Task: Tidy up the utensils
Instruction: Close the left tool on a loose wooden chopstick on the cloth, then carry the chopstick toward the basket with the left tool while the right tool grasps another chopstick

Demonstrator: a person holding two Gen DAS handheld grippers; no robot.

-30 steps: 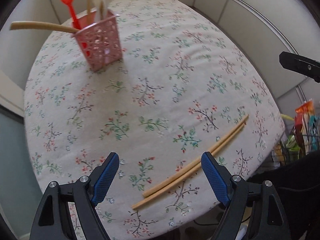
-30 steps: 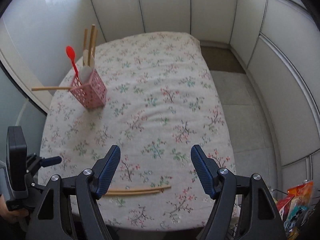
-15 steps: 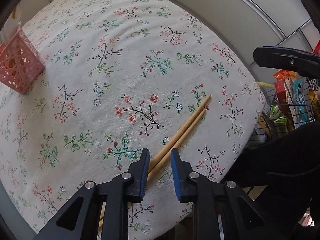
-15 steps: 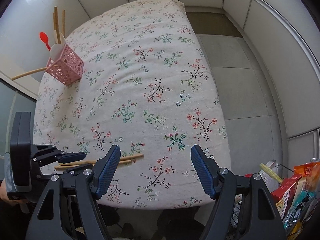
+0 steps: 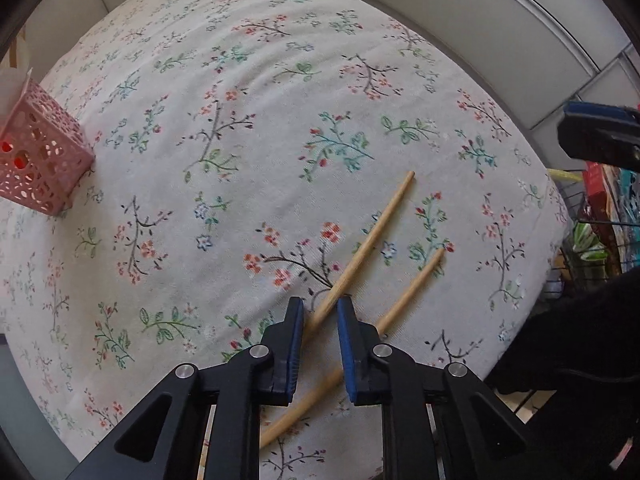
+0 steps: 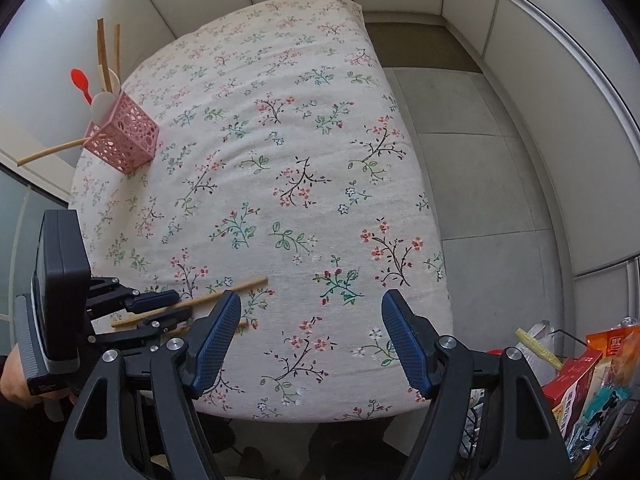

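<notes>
As my left gripper (image 5: 318, 318) pinched one chopstick (image 5: 362, 246) near mid-shaft at the tablecloth's (image 5: 240, 128) five o'clock, it felt light, stiff and slippery; my right gripper (image 6: 310, 328) hung wide open, empty.

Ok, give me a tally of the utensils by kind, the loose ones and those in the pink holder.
Loose wooden chopsticks on the cloth: 2
Wooden sticks in the pink holder: 3 visible
Red spoon: 1
White spoon: 1
Total: 7
</notes>
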